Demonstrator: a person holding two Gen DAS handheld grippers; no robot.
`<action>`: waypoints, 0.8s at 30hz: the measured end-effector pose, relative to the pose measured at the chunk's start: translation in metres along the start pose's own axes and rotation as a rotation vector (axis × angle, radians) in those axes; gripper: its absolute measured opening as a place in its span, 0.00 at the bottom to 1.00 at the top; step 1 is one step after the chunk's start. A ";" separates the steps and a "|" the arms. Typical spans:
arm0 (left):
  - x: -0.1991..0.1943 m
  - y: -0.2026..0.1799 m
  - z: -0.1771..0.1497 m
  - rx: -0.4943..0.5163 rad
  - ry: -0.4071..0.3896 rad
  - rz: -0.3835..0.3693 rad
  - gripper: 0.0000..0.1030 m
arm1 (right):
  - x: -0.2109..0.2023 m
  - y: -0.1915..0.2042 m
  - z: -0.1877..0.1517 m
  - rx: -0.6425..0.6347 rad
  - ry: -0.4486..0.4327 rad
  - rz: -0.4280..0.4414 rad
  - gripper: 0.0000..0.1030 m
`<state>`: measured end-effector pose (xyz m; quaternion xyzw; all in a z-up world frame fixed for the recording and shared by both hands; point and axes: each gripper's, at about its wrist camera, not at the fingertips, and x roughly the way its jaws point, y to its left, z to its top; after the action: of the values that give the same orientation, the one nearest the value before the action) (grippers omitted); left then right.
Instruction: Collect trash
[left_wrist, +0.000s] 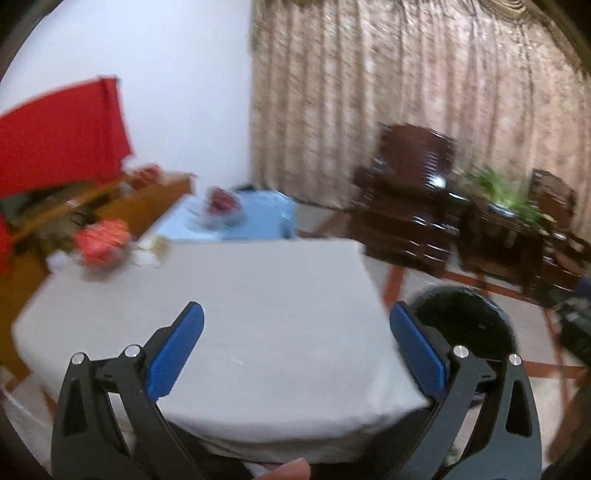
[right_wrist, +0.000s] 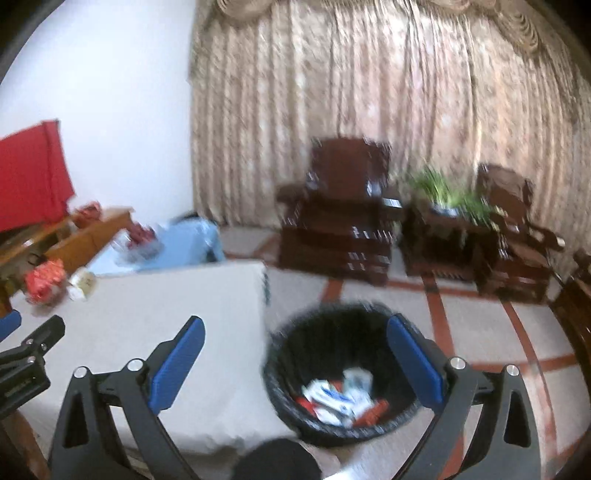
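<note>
Trash (right_wrist: 341, 397) lies in the black bin (right_wrist: 295, 417) on the floor, just off the right edge of the tabletop (right_wrist: 147, 332), and we see it below and between the pads of our right tongs (right_wrist: 295, 354), which stand wide open and empty. It looks like blurred white, blue and red wrappers. Our left tongs (left_wrist: 295, 347) gape empty above the bare tabletop.

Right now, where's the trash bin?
The trash bin stands on the floor just off the right edge of the grey table, low centre in the right wrist view, with wrappers inside. The left wrist view shows only its rim, lower right.
</note>
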<state>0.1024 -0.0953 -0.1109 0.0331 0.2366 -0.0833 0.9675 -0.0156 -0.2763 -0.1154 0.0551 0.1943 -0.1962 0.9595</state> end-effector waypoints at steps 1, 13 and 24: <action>-0.007 0.007 0.004 0.006 -0.012 0.038 0.95 | -0.009 0.007 0.008 0.003 -0.024 0.024 0.94; -0.109 0.096 0.043 -0.116 -0.157 0.291 0.95 | -0.068 0.066 0.050 0.008 -0.123 0.069 0.94; -0.133 0.123 0.039 -0.162 -0.152 0.289 0.95 | -0.085 0.078 0.039 0.008 -0.130 0.115 0.94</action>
<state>0.0252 0.0413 -0.0120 -0.0176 0.1616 0.0735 0.9840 -0.0429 -0.1814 -0.0442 0.0571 0.1272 -0.1450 0.9796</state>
